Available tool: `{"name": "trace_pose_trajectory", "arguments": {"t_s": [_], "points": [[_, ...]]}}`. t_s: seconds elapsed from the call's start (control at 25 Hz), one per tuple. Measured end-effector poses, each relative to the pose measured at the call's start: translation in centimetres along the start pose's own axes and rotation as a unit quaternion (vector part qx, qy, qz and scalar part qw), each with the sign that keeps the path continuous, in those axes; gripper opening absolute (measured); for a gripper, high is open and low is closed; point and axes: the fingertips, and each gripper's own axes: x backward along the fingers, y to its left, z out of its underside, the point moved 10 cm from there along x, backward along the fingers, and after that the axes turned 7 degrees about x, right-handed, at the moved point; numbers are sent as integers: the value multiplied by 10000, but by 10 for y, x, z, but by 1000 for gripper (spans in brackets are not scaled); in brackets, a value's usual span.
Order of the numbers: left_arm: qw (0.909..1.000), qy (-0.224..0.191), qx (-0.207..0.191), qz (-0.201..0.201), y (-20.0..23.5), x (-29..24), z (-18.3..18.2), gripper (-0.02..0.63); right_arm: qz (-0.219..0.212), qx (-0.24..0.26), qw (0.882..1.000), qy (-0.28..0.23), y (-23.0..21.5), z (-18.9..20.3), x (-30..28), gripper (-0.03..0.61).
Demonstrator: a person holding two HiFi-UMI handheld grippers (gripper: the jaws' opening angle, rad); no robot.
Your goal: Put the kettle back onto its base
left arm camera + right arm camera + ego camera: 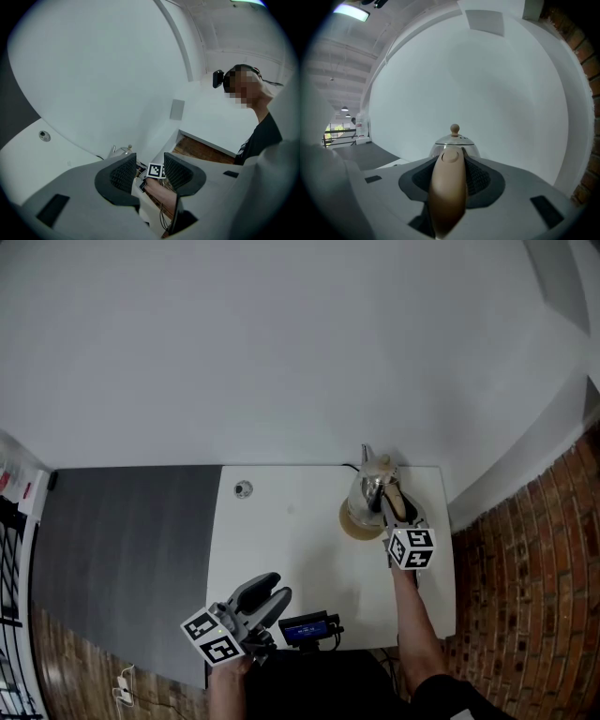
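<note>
The right claw (451,164) gripped the beige handle (449,192) of the upright kettle (373,486), its spout (367,452) pointing straight away; the left claw (150,161) gaped empty.

In the right gripper view most of the kettle (454,139) is hidden behind its tan handle (448,192) and the right gripper (451,171). In the head view the base (352,525) is partly covered by the kettle; whether they touch cannot be told. A round thing (243,489) on the desk (281,549) is too small to be identified.
</note>
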Motion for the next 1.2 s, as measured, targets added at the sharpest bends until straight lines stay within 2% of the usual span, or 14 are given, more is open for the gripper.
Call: {"name": "trace_pose_trajectory", "arguments": {"t_s": [1.2], "points": [[10000, 52, -8, 62, -2, 2, -1, 198, 130, 138, 9998, -69, 21, 14, 15, 155]]}}
